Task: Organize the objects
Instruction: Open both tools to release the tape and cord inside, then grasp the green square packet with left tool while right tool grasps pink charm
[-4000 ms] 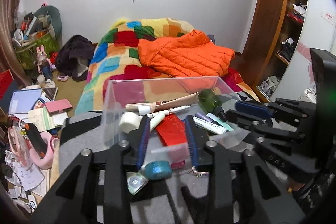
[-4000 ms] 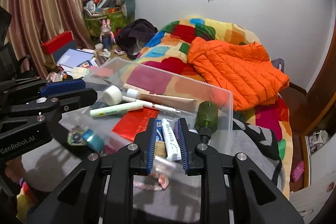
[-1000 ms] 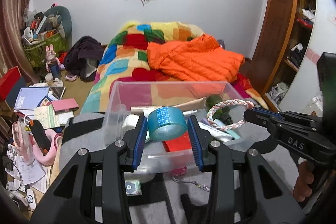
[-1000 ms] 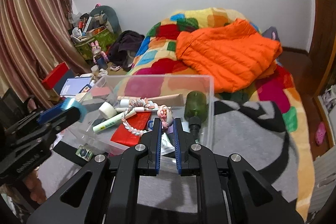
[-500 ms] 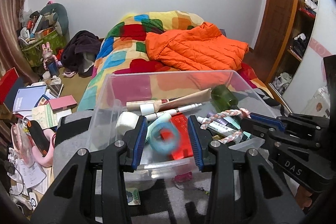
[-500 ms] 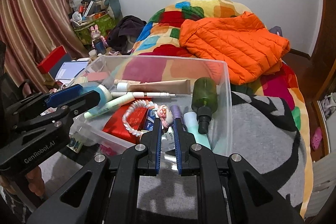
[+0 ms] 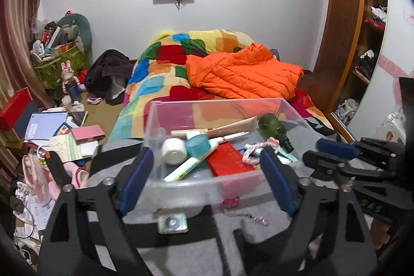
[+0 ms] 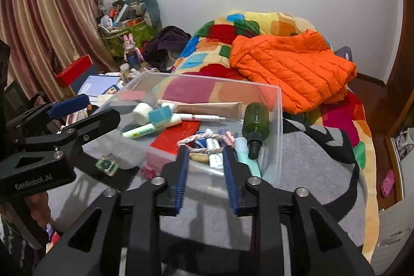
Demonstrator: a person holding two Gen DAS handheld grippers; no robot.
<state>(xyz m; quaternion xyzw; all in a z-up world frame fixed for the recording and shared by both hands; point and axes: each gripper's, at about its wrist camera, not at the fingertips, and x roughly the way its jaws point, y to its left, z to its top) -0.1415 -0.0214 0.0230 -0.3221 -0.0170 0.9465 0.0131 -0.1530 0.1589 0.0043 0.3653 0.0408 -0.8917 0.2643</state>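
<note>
Grey blanket (image 7: 201,245) fills the lower frame, where we hold both the left gripper (image 7: 207,183) and right gripper (image 8: 205,180) apart and empty before the clear plastic bin (image 7: 155,120); we judge the small green square packet (image 7: 172,223) below centre should go in next.

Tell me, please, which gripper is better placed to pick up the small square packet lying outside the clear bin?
Probably the left gripper: its open fingers frame the packet on the grey blanket just before the clear bin. The right gripper sits further off, over the bin's other end.

Even indoor light, strong fisheye edges, dark corners.
</note>
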